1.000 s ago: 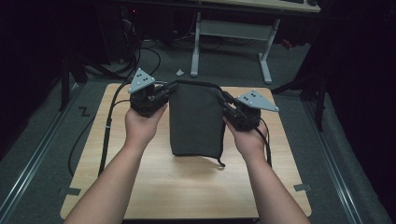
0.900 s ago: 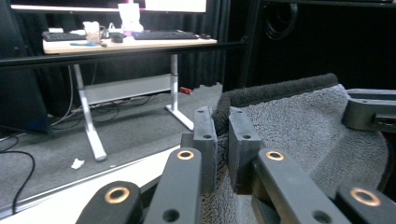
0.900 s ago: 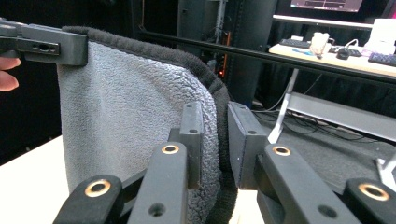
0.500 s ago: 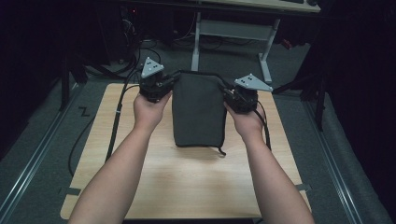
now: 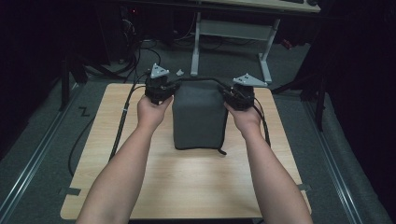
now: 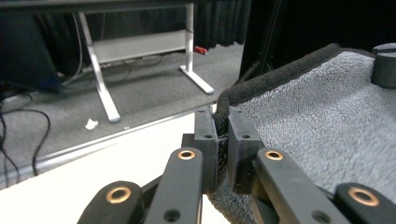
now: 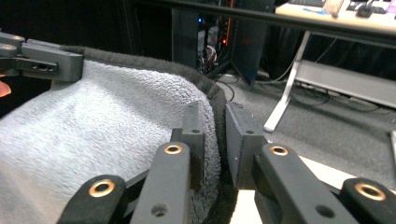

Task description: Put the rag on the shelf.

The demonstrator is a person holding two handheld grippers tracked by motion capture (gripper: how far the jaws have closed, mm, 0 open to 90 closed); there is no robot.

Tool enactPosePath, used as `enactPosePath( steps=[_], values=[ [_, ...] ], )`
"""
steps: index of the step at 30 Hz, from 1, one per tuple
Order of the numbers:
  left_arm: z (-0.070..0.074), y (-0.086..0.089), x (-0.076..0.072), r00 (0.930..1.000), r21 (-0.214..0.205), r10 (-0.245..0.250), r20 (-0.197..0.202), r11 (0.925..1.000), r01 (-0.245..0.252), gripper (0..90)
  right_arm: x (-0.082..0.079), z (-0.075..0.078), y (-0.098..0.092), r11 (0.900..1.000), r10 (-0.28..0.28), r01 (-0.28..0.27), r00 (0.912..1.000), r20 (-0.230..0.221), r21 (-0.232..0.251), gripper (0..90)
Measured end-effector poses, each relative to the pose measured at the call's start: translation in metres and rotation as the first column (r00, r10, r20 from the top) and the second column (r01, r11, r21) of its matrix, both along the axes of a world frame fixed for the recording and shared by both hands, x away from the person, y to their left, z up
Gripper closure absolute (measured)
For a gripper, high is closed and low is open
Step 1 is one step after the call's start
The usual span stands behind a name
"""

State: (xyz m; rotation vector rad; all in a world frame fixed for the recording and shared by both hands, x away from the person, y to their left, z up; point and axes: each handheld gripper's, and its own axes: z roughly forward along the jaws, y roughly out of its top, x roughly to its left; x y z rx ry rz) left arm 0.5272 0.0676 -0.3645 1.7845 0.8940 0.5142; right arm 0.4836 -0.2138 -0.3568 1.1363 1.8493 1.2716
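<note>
A folded grey terry towel (image 5: pixel 198 116) with a black hem lies on the wooden table (image 5: pixel 116 154). Its far edge is stretched between the two grippers. My left gripper (image 5: pixel 172 88) is shut on the far left corner, its jaws pinching the black hem (image 6: pixel 223 135) beside the towel (image 6: pixel 317 121). At the far right corner my right gripper (image 5: pixel 228 93) is shut on the hem (image 7: pixel 215 135). Its jaws have just closed a little tighter on the hem, with the towel (image 7: pixel 102 126) spreading to the left. Each gripper view shows the other gripper across the cloth: the left gripper (image 7: pixel 46 60) and the right gripper (image 6: pixel 385 65).
Beyond the table's far edge stands a desk frame with white legs (image 5: pixel 198 46) on grey carpet. Cables (image 5: pixel 126 60) lie on the floor at the back left. The left gripper's cable (image 5: pixel 122 121) trails over the table's left side. Bare wood lies in front of the towel.
Both hands have moved away from the person and sunk a little, carrying the towel's far edge with them. The towel now lies farther back on the table.
</note>
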Motion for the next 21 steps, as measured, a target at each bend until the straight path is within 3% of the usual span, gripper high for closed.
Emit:
enactPosePath(
  steps=[10,13,21],
  values=[
    [-0.021,0.002,0.005,0.9983,0.013,-0.025,-0.053,0.9996,0.026,84.2,0.006,-0.019,-0.001,0.9989,0.007,-0.009,0.9983,-0.058,-0.046,82.6],
    [-0.028,0.002,0.006,0.9967,0.018,-0.028,-0.076,0.9994,0.030,84.2,0.007,-0.025,-0.002,0.9990,0.018,-0.022,0.9969,-0.077,-0.040,82.7],
    [-0.048,0.009,0.012,0.9875,-0.022,-0.055,-0.147,0.9984,0.052,84.1,0.011,-0.039,-0.005,0.9991,0.041,-0.042,0.9921,-0.119,-0.004,82.9]
  ],
)
